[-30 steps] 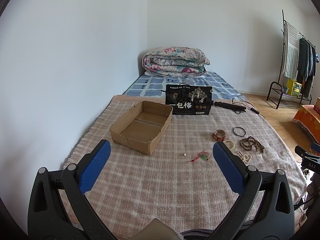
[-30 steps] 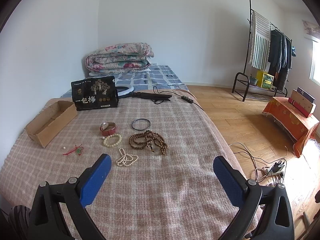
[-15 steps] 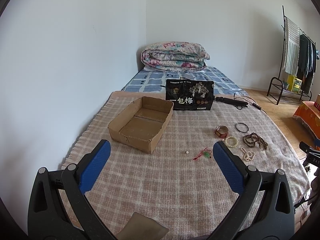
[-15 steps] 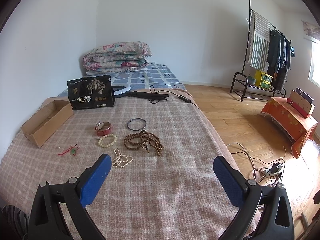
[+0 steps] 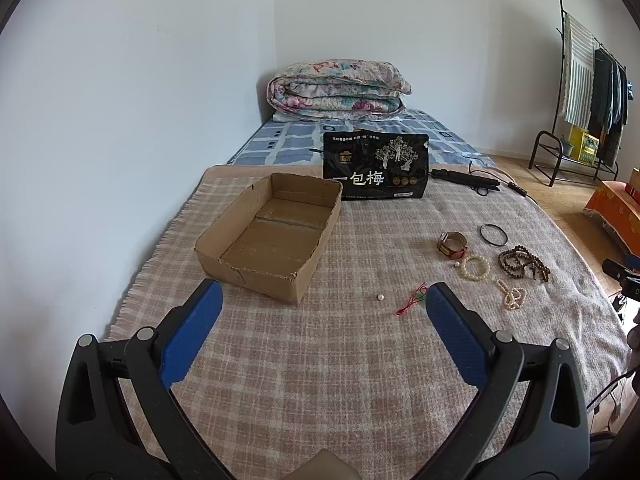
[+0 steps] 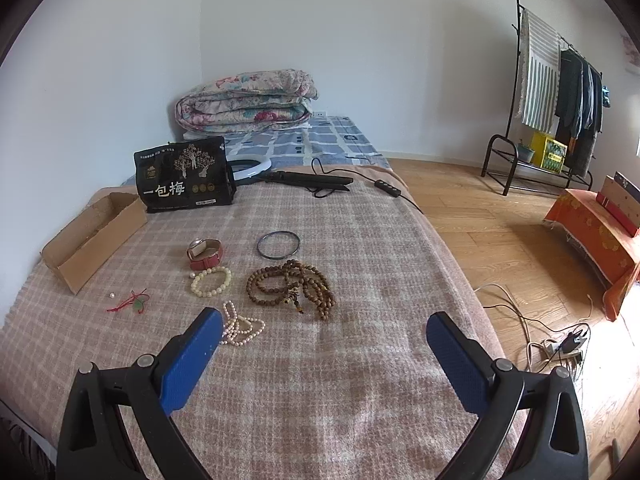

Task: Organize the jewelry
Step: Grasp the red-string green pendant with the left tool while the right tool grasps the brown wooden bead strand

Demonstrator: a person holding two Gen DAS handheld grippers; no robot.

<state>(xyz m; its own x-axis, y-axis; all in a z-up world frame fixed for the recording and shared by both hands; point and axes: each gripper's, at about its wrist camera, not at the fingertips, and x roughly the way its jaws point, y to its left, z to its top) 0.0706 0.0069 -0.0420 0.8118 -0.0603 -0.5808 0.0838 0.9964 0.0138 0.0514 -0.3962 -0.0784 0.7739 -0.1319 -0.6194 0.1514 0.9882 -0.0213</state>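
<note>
An empty cardboard box [image 5: 272, 236] sits on a plaid blanket [image 5: 360, 360]; it shows at the left of the right wrist view [image 6: 92, 240]. Jewelry lies to its right: a red watch [image 6: 205, 254], a dark bangle [image 6: 278, 245], a cream bead bracelet [image 6: 211, 281], brown wooden beads [image 6: 292, 288], a pearl strand [image 6: 240, 326], a red-cord pendant [image 6: 132, 302] and a loose pearl [image 6: 112, 295]. My left gripper [image 5: 320, 312] is open and empty, near the box. My right gripper [image 6: 320, 340] is open and empty, just short of the pearls and wooden beads.
A black snack bag [image 6: 184, 174] stands behind the box. A hair straightener [image 6: 308, 180] with cable and a ring light [image 6: 248, 168] lie beyond. A folded quilt [image 5: 336, 88] sits at the bed head. A clothes rack [image 6: 556, 92] and floor cables [image 6: 560, 344] are to the right.
Both grippers have drifted a little over the blanket; the right one now sits closer to the pearls and wooden beads. Both stay open and empty.
</note>
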